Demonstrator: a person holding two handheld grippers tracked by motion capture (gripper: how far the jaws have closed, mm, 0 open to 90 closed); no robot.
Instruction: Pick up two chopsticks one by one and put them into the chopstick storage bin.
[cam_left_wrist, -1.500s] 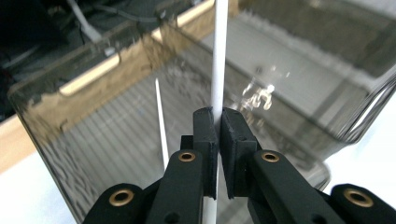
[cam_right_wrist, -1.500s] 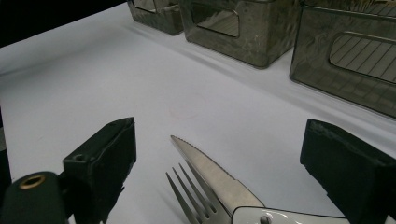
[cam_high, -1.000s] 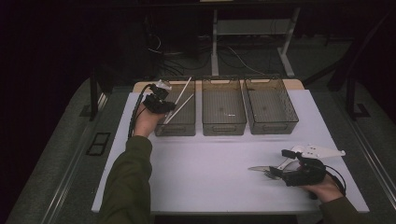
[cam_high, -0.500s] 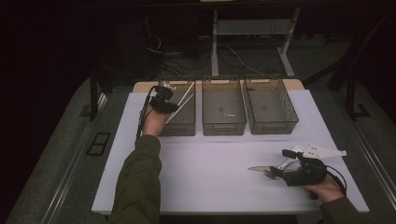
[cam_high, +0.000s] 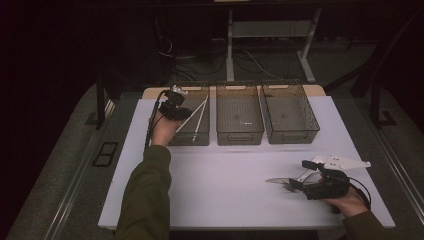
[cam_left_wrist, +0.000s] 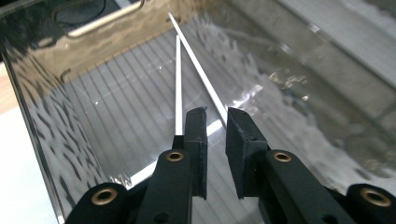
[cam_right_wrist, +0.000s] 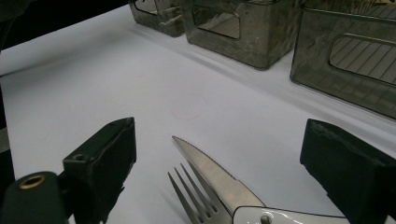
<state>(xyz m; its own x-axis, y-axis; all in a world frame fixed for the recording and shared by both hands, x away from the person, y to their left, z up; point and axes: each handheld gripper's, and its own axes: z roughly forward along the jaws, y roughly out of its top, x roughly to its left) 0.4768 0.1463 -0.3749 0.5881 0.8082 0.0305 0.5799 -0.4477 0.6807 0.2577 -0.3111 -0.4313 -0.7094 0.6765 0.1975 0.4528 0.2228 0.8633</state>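
High view: left gripper (cam_high: 176, 106) has sunk over the left bin (cam_high: 191, 134) since earlier; jaws just parted slightly, chopsticks (cam_left_wrist: 189, 70) apparently released. Right gripper (cam_right_wrist: 219, 154) gapes wide, empty.

A dim lab: white table (cam_high: 240, 200), three clear bins (cam_high: 240, 120), cables (cam_high: 200, 65) on the floor behind.

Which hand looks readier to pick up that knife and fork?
Right, probably. The right gripper has its jaws wide open around the knife and fork on the table; the left gripper is far off over the left bin.
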